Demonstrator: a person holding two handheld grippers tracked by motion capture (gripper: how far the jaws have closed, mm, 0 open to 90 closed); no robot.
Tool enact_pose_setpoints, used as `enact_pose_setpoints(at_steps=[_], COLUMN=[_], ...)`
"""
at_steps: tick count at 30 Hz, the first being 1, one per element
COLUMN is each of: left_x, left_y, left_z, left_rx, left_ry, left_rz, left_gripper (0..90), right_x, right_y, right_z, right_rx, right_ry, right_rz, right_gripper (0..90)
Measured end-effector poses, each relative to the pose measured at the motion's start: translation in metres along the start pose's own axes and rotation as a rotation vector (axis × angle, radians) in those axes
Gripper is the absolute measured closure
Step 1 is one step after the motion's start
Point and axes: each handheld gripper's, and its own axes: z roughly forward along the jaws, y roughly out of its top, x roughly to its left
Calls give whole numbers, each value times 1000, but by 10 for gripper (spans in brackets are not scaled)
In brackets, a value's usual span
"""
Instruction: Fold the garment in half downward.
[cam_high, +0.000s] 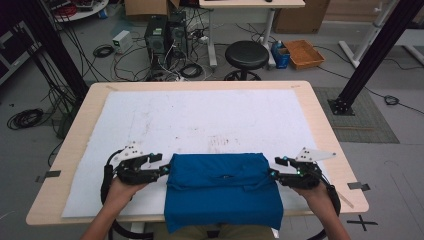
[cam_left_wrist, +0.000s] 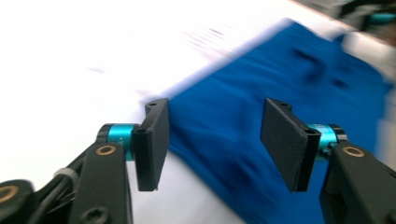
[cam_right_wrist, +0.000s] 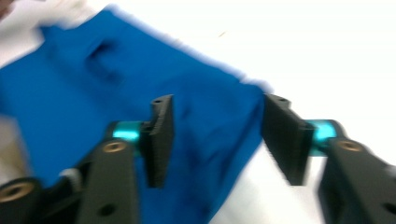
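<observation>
A blue garment, folded into a rough rectangle, is laid at the near edge of the white-covered tabletop, its near end draped over the edge. The left gripper and right gripper are held at its left and right edges with fingers released, nothing grasped. For the next fold, both side edges should be pinched evenly and lifted together, so that the layers are kept square.

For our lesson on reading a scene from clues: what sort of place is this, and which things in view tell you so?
Most likely a robotics lab or workshop. Computer towers stand on the floor amid loose cables, black frame posts flank the table, and cardboard boxes sit behind.
</observation>
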Motion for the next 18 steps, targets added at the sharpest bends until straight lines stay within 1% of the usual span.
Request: enact_pose_setpoints(at_steps=[1, 2, 3, 4, 5, 6, 7, 8, 9, 10, 11, 12, 13, 14, 15, 16, 17, 18], left_x=[6, 10, 10, 15, 15, 17, 17, 18, 18, 18, 18, 18, 16, 14, 13, 14, 11, 8], left_y=[7, 11, 11, 12, 12, 11, 10, 8, 5, 4, 4, 4, 4, 3, 3, 3, 3, 4], left_z=[7, 15, 15, 30, 30, 38, 45, 51, 60, 61, 61, 61, 62, 61, 60, 59, 60, 60], left_rx=[13, 31, 31, 56, 56, 84, 112, 142, 179, 173, 173, 171, 173, 189, 179, 179, 179, 184], left_ry=[75, 102, 102, 108, 108, 102, 96, 94, 106, 109, 109, 111, 128, 157, 163, 105, 123, 138], left_rz=[-44, -74, -74, -98, -98, -104, -110, -105, -107, -97, -97, -95, -74, -22, -13, -44, -31, -5], left_gripper=[421, 419, 418, 419, 415, 415, 416, 415, 402, 397, 398, 415, 483, 483, 746, 746, 826, 833], right_x=[-3, -6, -11, -15, -19, -19, -22, -24, -28, -29, -29, -27, -25, -25, -21, -21, -20, -19], right_y=[4, 6, 10, 13, 15, 15, 16, 17, 18, 18, 18, 17, 16, 16, 17, 17, 18, 18], right_z=[2, 4, 10, 16, 22, 22, 30, 37, 52, 59, 59, 68, 72, 72, 70, 70, 69, 69], right_rx=[-13, -14, -2, 8, 23, 23, 38, 48, 90, 116, 116, 172, 198, 198, 206, 206, 209, 212], right_ry=[-40, -77, -126, -135, -146, -146, -138, -116, -98, -87, -87, -68, -68, -68, -95, -95, -87, -97], right_rz=[20, 31, 62, 83, 94, 94, 109, 119, 137, 136, 136, 129, 114, 114, 62, 62, 56, 40], right_gripper=[401, 393, 393, 393, 395, 395, 404, 410, 424, 443, 443, 533, 591, 591, 809, 809, 818, 835])
